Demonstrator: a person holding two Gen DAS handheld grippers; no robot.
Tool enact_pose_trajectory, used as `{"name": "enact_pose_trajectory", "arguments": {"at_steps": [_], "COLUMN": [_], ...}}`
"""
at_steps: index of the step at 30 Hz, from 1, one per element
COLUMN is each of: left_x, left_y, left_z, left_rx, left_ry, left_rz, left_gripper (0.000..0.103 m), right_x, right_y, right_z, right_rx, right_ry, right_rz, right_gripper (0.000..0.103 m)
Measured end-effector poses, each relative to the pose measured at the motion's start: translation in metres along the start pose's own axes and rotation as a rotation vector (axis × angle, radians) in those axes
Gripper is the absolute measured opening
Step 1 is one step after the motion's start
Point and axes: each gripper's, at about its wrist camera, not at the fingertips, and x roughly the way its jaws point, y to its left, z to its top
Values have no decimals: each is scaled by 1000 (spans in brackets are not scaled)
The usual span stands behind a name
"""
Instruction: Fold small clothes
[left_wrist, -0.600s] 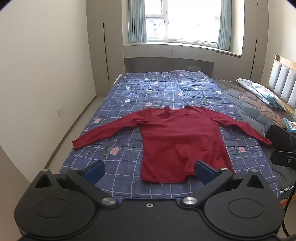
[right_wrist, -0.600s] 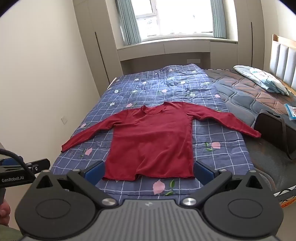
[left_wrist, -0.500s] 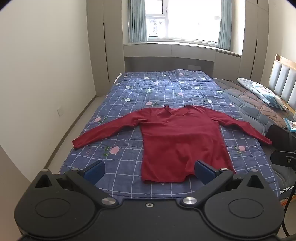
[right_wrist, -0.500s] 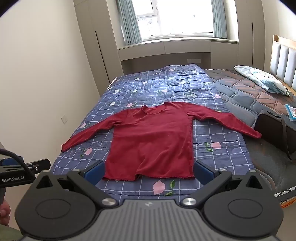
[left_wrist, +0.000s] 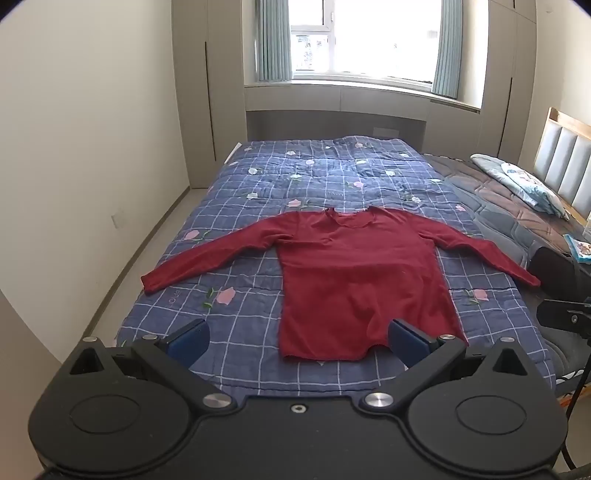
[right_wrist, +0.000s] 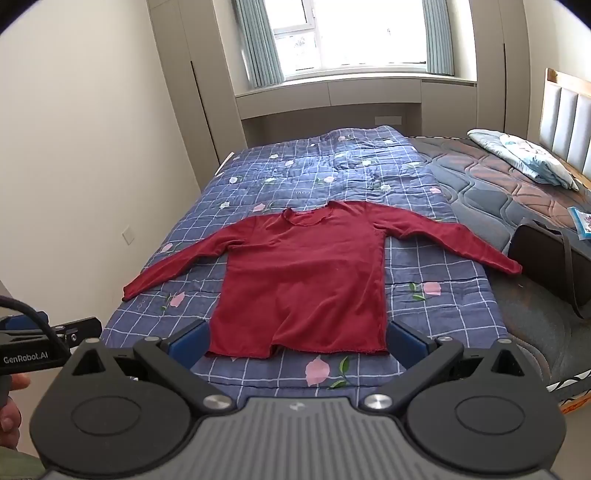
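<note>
Left tongs (left_wrist: 298, 338), right tongs (right_wrist: 297, 338): we are holding both wide, empty | red shirt (right_wrist: 299, 277) lying flat on bed quilt (right_wrist: 436, 306) ahead of both | risk: we are likely pinching quilt with hem.

"GenRobot.AI" stands in white on the black left gripper (right_wrist: 26, 356), at the right view's left edge.

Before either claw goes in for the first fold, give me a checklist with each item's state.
1. Red shirt lies flat on the quilt, sleeves spread: ok.
2. Left claw open and empty: ok.
3. Right claw open and empty: ok.
4. Nothing lying on the shirt: ok.
5. Hem flat: not ok, slightly rumpled.
6. Dark bag clear of the right cuff: cannot tell.
</note>
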Motion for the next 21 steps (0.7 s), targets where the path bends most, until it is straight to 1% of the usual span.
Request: {"name": "enact_pose_trajectory", "arguments": {"at_steps": [6, 21], "left_x": [2, 0], "left_y": [-2, -1], "left_z": [-2, -1], "left_rx": [-4, 1], "left_ry": [0, -8], "left_rz": [2, -21], "left_gripper": [102, 102], "right_x": [3, 0], "right_y": [-2, -4], "right_z": [-2, -1], "right_rx": [6, 9], "right_ry": [-4, -5], "right_rz": [-1, -2], "right_gripper": [103, 103]}}
